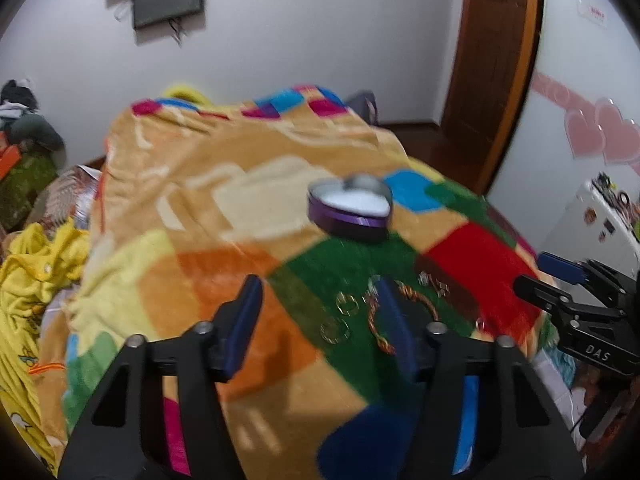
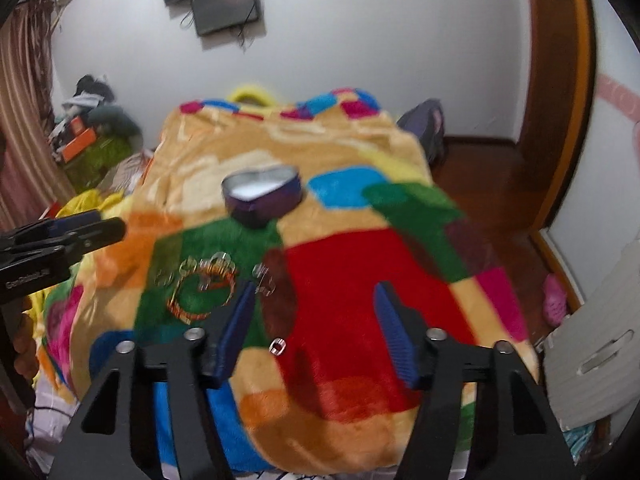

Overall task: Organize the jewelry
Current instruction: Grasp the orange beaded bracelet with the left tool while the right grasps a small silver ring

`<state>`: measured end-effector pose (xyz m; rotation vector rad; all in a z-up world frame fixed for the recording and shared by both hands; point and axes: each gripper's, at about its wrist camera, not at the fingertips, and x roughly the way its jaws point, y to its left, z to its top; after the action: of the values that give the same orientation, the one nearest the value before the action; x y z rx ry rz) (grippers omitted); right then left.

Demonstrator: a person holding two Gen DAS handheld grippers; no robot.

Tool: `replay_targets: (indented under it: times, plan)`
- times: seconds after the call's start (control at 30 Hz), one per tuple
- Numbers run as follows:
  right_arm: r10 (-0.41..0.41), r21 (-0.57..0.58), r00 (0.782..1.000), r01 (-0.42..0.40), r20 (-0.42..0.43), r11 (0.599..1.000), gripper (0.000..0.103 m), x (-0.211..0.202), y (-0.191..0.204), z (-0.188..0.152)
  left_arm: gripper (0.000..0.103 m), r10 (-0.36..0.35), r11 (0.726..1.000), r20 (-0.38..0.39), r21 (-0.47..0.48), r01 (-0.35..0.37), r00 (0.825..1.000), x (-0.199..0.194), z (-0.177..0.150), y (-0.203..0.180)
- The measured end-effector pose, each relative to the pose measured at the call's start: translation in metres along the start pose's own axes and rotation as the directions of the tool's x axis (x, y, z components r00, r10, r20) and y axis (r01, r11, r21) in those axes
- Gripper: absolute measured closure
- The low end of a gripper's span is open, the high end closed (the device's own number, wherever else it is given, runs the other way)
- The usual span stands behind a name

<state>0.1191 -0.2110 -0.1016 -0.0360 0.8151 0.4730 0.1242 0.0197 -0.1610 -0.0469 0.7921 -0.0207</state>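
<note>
An open purple heart-shaped tin [image 1: 350, 210] with a white inside sits on the patchwork blanket [image 1: 240, 208]; it also shows in the right wrist view [image 2: 262, 194]. An orange wire bracelet [image 1: 378, 324], gold hoop earrings [image 1: 346, 304] and small silver pieces [image 1: 434, 282] lie on the green patch. In the right wrist view the bracelet [image 2: 200, 294], silver pieces [image 2: 264, 278] and a small ring [image 2: 277, 346] show. My left gripper [image 1: 320, 300] is open above the blanket, left of the jewelry. My right gripper [image 2: 316, 308] is open over the red patch.
The blanket covers a bed. Yellow clothes [image 1: 28, 280] lie at the left. A wooden door [image 1: 492, 60] and wood floor [image 2: 480, 176] are at the right. A white board [image 2: 592, 352] stands at the right edge. A dark screen [image 2: 224, 4] hangs on the wall.
</note>
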Motion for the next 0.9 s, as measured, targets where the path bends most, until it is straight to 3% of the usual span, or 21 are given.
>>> replay_targets:
  times: [0.17,0.33,0.47,0.6,0.9]
  plan:
    - [0.040,-0.018,0.998,-0.041,-0.054,0.999,0.061,0.011,0.004,-0.010,0.066,-0.075,0.997,-0.087,-0.007,0.075,0.993,0.019,-0.007,-0.005]
    - [0.070,-0.033,0.991,-0.074,-0.110,0.997,0.068,0.022,0.009,-0.019,0.078,-0.156,0.988,-0.178,-0.026,0.154,0.972,0.036,-0.016,-0.011]
    - [0.087,-0.036,0.986,-0.093,-0.139,0.995,0.074,0.030,0.012,-0.022,0.081,-0.185,0.983,-0.223,-0.046,0.180,0.957,0.047,-0.022,-0.013]
    - [0.096,-0.033,0.984,-0.102,-0.147,0.994,0.076,0.033,0.012,-0.023,0.081,-0.185,0.982,-0.233,-0.070,0.173,0.955,0.053,-0.024,-0.012]
    - [0.097,-0.034,0.984,-0.103,-0.151,0.994,0.092,0.038,0.012,-0.024,0.083,-0.217,0.972,-0.235,-0.146,0.186,0.947,0.065,-0.025,-0.006]
